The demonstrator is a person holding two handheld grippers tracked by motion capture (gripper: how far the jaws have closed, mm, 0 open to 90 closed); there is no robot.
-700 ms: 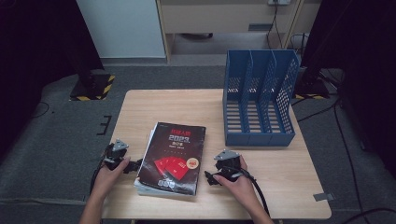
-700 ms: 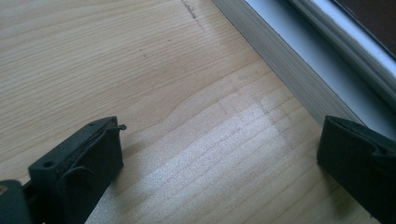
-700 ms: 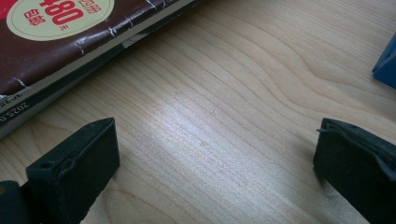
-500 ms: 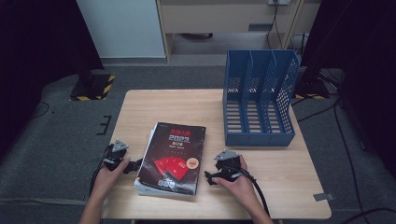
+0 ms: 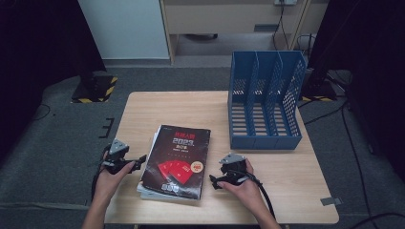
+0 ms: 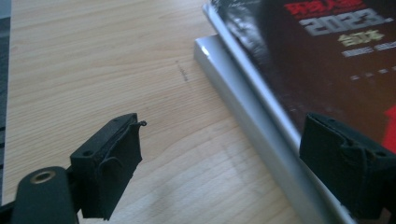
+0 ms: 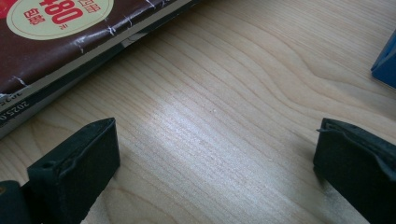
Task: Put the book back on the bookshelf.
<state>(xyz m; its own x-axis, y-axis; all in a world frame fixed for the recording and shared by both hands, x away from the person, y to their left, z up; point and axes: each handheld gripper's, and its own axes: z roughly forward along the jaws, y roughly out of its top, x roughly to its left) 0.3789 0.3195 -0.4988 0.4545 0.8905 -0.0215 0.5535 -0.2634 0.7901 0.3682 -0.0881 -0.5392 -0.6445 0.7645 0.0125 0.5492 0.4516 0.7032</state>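
Nothing shifted since the earlier frames: we held left gripper (image 5: 138, 161) and right gripper (image 5: 213, 181) spread, empty, flanking the dark-covered red-printed book (image 5: 177, 160) on the wooden table (image 5: 167, 109); grasp not begun.

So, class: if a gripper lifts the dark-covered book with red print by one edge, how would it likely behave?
The dark-covered book with red print would probably sag, since its creased cover looks soft. It looks thick, so likely heavy. The glossy cover may slip between the left gripper jaws, and the pale book beneath could shift.
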